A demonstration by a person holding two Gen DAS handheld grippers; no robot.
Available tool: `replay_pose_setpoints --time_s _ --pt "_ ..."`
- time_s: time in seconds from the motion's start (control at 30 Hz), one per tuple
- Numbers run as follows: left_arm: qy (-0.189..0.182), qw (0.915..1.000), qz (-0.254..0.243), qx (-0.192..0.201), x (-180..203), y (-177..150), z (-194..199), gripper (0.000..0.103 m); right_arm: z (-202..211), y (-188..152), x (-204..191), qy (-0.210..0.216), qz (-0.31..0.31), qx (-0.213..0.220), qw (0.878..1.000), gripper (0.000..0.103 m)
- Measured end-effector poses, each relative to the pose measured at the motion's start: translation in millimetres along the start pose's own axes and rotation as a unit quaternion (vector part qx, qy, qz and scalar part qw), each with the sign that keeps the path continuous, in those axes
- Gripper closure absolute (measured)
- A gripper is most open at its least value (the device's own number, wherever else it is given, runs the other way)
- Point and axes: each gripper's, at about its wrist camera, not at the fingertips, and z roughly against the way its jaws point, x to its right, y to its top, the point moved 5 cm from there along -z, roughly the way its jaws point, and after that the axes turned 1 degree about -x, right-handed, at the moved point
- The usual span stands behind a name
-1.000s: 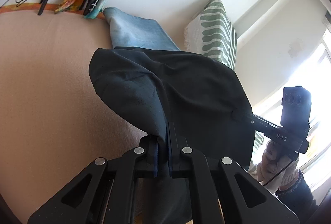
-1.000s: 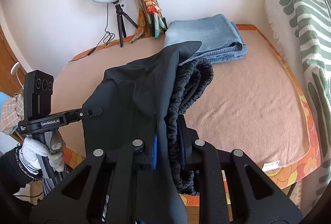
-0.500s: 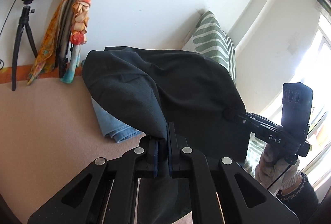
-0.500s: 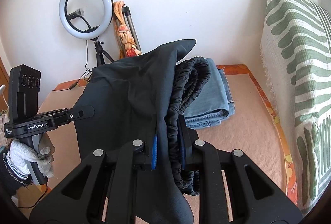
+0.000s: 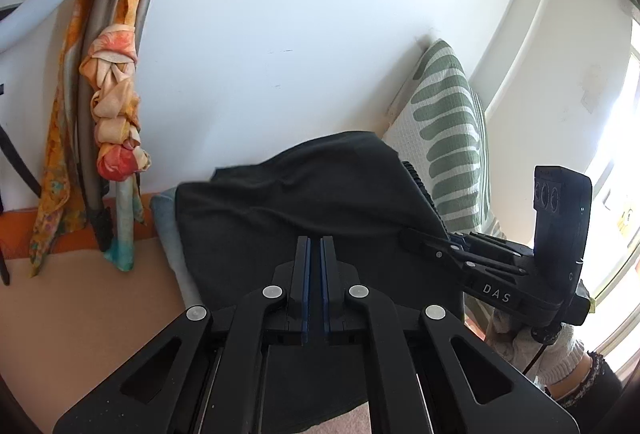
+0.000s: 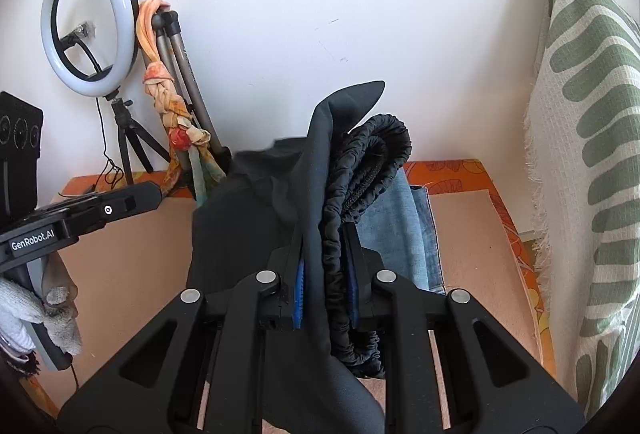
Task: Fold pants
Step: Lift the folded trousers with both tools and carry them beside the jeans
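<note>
Left wrist view shows the left gripper (image 5: 314,250) with its two blue-padded jaws drawn nearly together, a thin bare slit between them and no cloth pinched there, so it has released. Just beyond its tips the black pants (image 5: 320,193) lie draped in a mound over the folded blue jeans (image 5: 170,230), whose pale edge peeks out on the left. On the right side of this view the right gripper (image 5: 420,238) reaches into the pants at their elastic edge.

From the right wrist view, the right gripper (image 6: 325,254) is clenched on the pants (image 6: 320,161), with a flat fold and the gathered elastic waistband (image 6: 368,153) pinched together between the pads (the cloth rises in a peak above the tips). The rest of the pants rests on the peach surface (image 6: 128,266), overlapping the jeans (image 6: 404,230). A ring light (image 6: 86,21), tripod legs with a knotted orange scarf (image 6: 172,105), and a green-striped pillow (image 6: 592,137) stand at the back and right.
</note>
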Motion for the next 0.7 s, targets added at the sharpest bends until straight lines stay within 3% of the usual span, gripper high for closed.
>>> replay_pose_setpoints --time_s 0.13,0.23,0.33,0.4,0.47,0.53,0.63,0.7 --pt "0.027 0.9996 -0.005 -0.005 -14 -5 -6 0.101 -33 -2 19 -0.031 -0.004 -0.024 0.999 0.086" --pt "0.036 0.9992 -0.010 -0.015 -24 -14 -1 0.101 -45 -4 38 -0.029 -0.010 -0.040 0.999 0.086" --pt "0.043 0.9988 -0.010 -0.019 -33 -22 6 0.100 -45 -7 61 -0.051 -0.032 -0.048 0.997 0.077" --pt "0.051 0.9984 -0.013 -0.022 -34 -26 9 0.097 -45 -10 71 -0.054 -0.053 -0.056 0.996 0.060" --pt "0.057 0.9978 -0.016 -0.027 -35 -31 11 0.093 -42 -14 75 -0.053 -0.064 -0.054 0.995 0.049" --pt "0.056 0.9976 -0.014 -0.038 -33 -35 12 0.090 -36 -19 73 -0.060 -0.061 -0.051 0.995 0.045" --pt "0.058 0.9973 -0.013 -0.043 -24 -39 16 0.080 -29 -25 69 -0.069 -0.060 -0.054 0.994 0.040" --pt "0.063 0.9970 -0.024 -0.038 -14 -41 24 0.061 -19 -28 65 -0.069 -0.067 -0.051 0.994 0.036"
